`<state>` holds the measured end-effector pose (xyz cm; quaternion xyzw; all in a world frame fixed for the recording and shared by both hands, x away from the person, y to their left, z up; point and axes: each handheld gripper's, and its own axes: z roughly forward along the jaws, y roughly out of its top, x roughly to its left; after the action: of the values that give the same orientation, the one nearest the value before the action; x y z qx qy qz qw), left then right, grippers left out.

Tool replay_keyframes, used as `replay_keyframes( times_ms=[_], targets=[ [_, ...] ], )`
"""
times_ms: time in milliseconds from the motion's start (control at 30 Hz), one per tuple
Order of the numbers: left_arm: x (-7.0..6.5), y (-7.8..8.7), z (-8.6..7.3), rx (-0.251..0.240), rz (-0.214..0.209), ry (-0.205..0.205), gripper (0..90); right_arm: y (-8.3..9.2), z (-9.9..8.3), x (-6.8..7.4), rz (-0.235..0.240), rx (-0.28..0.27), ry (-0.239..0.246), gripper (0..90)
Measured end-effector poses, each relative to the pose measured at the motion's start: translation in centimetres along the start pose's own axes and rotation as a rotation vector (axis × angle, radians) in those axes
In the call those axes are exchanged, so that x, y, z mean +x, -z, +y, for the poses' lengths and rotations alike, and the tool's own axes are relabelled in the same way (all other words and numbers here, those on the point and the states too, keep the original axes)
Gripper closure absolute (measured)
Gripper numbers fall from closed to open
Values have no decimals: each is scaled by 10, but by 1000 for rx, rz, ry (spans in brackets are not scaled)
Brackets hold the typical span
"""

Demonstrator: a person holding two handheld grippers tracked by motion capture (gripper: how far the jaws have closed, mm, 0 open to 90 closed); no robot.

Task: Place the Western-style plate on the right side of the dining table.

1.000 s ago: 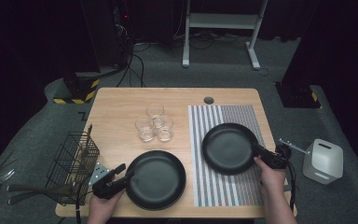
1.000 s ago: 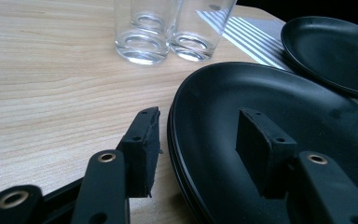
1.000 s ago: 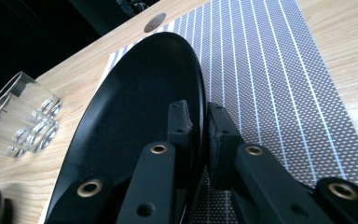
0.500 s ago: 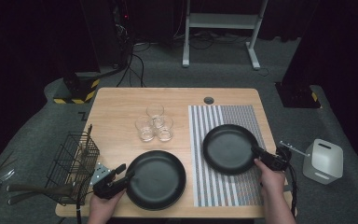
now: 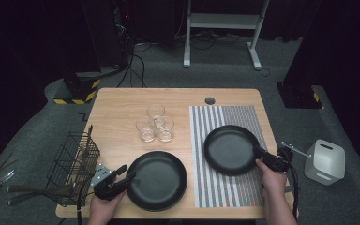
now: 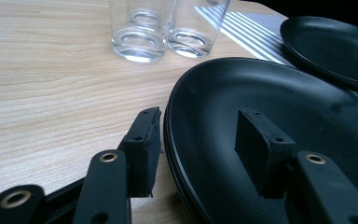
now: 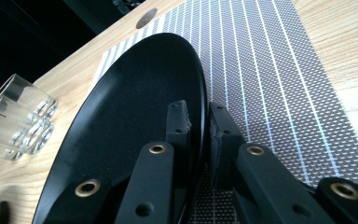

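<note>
Two black plates are on the wooden table [image 5: 117, 108]. The near plate [image 5: 157, 180] lies on bare wood, and its rim shows a double edge in the left gripper view [image 6: 307, 116]. My left gripper [image 5: 125, 174] [image 6: 198, 126] straddles that rim at the plate's left side, open, one jaw outside and one over the plate, neither touching. The other plate [image 5: 229, 149] [image 7: 130, 107] rests on the striped mat [image 5: 225, 187] [image 7: 270, 70]. My right gripper [image 5: 258, 157] [image 7: 198, 114] is shut on its right rim, with a pad on each side of the edge.
Three clear glasses [image 5: 155, 124] [image 6: 140, 32] [image 7: 18, 116] stand clustered behind the near plate. A black wire basket [image 5: 72, 164] hangs at the table's left edge. A white box-like device [image 5: 326, 161] sits on the floor to the right.
</note>
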<state>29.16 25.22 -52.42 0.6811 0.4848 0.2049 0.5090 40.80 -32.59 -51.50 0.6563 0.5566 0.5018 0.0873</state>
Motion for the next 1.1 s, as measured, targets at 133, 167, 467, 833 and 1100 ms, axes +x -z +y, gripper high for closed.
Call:
replay_keyframes(
  times_ms=[133,167,467,833,1100],
  targets=[
    [0,0,0,3,-2,-3,506,0,0,0,-5,0,1,813],
    [0,0,0,3,-2,-2,506,0,0,0,-7,0,0,814],
    [-1,0,0,3,-1,-11,508,2,0,0,-57,-4,26,828],
    [-1,0,0,-5,2,-10,511,20,-4,13,-155,-43,193,900],
    [0,1,0,-5,5,-3,507,23,-14,37,-160,-60,295,864]
  ],
)
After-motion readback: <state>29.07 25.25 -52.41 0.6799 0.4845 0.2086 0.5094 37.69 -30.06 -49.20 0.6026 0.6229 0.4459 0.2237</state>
